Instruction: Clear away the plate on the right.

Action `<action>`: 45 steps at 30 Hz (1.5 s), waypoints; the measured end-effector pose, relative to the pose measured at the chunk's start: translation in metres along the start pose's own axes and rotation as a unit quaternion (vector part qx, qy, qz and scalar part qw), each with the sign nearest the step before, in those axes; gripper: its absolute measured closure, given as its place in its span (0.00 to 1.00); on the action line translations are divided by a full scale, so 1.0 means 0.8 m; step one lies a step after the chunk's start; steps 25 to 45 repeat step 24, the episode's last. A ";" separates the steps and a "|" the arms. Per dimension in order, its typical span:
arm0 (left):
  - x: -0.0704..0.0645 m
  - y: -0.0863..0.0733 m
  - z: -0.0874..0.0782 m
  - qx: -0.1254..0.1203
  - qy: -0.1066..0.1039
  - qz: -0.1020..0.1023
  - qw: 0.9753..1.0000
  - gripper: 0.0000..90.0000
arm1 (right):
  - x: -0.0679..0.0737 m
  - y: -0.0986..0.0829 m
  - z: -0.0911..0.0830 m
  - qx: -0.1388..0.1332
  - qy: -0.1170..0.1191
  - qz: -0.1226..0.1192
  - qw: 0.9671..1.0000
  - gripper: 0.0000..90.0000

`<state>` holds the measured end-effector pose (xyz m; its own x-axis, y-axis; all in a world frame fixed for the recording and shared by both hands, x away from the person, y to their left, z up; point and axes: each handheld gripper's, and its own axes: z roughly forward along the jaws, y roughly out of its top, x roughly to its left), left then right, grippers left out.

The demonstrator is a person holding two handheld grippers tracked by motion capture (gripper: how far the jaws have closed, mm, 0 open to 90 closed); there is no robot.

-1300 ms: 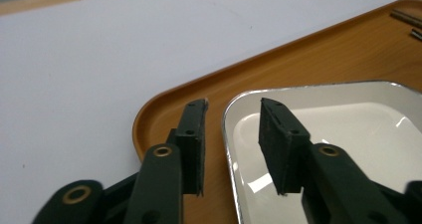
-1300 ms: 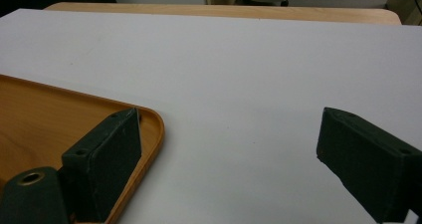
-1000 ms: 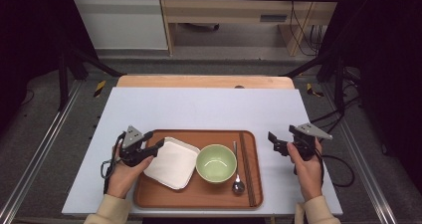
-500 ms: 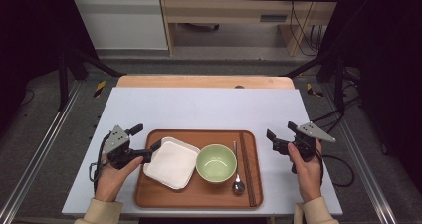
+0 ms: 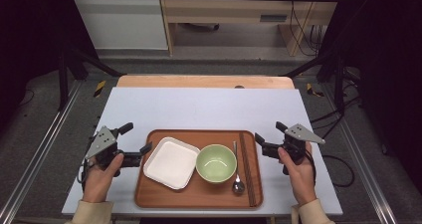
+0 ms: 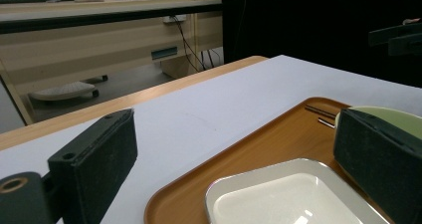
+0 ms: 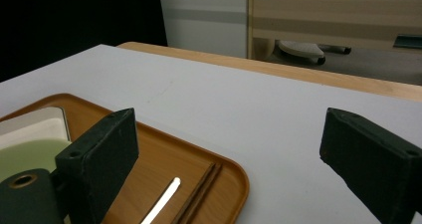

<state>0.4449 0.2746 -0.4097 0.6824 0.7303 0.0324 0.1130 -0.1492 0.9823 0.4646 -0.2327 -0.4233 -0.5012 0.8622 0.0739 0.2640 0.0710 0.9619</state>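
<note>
While parked either side of the tray, left gripper and right gripper both fingers wide open, holding nothing. White plate sat on tray's left. Uneven lift probably would've slid it.

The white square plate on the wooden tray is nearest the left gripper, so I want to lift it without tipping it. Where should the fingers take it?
Probably the white square plate by its raised left rim, coming from the left with the left gripper: that edge faces the open fingers, while the green bowl crowds the right.
</note>
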 end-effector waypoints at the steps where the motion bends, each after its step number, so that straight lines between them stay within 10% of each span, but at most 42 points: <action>1: 0.002 -0.002 -0.001 0.001 0.000 0.000 1.000 0.03 | 0.003 0.000 0.001 0.001 0.002 -0.004 1.000 0.10; 17: 0.018 -0.032 -0.005 0.015 0.020 0.001 1.000 0.03 | 0.048 -0.011 0.022 0.030 0.046 -0.048 0.997 0.06; 45: 0.021 -0.039 -0.004 0.019 0.032 -0.010 0.999 0.03 | 0.046 -0.015 0.027 0.038 0.045 -0.039 0.998 0.07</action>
